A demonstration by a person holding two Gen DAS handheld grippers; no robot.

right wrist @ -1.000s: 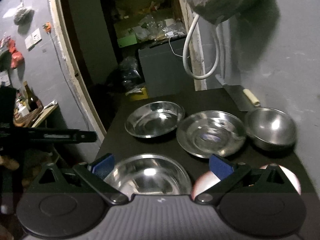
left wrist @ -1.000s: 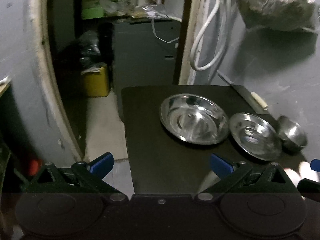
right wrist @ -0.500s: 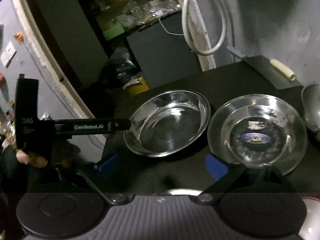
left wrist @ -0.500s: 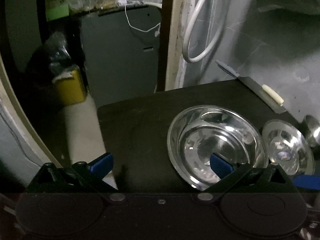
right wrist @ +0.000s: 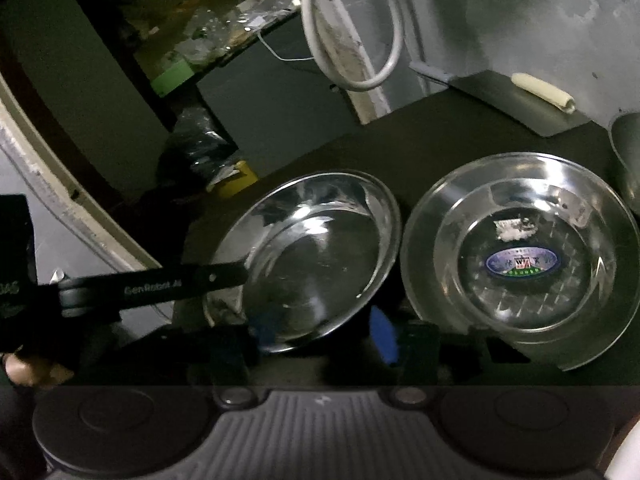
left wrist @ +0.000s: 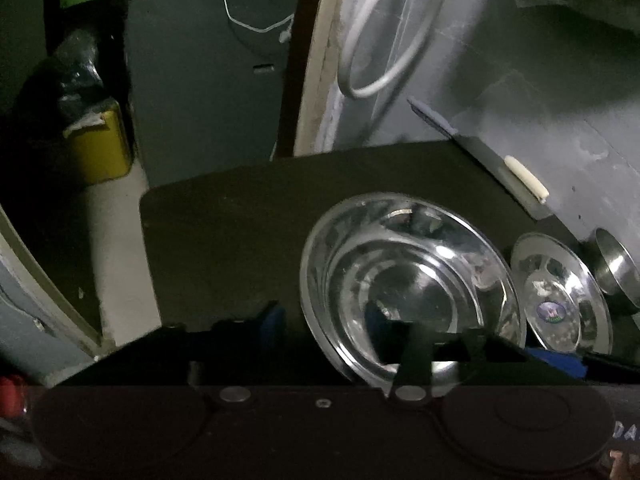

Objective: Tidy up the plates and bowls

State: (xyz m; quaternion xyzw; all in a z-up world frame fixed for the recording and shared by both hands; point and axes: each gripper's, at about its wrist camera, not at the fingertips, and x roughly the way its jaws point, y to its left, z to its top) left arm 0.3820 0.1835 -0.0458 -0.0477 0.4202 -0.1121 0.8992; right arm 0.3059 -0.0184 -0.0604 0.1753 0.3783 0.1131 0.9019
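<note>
The left gripper (left wrist: 324,322) is built of black plastic, with two angular black fingers (left wrist: 416,344) tipped by blue pads (left wrist: 272,322). Two round silver screws (left wrist: 235,394) are set where the fingers meet the body, and a smaller screw lies between them. Two broad, shallow discs are moulded into the dark housing below. In the right wrist view, white "GenRobot.AI" lettering is printed along this gripper's black side bar.

The right gripper (right wrist: 324,330) is shaped alike: black fingers (right wrist: 418,344), blue pads (right wrist: 383,334), two silver screws (right wrist: 407,393). Its housing is grey, with a ribbed centre panel and a small pale mark.
</note>
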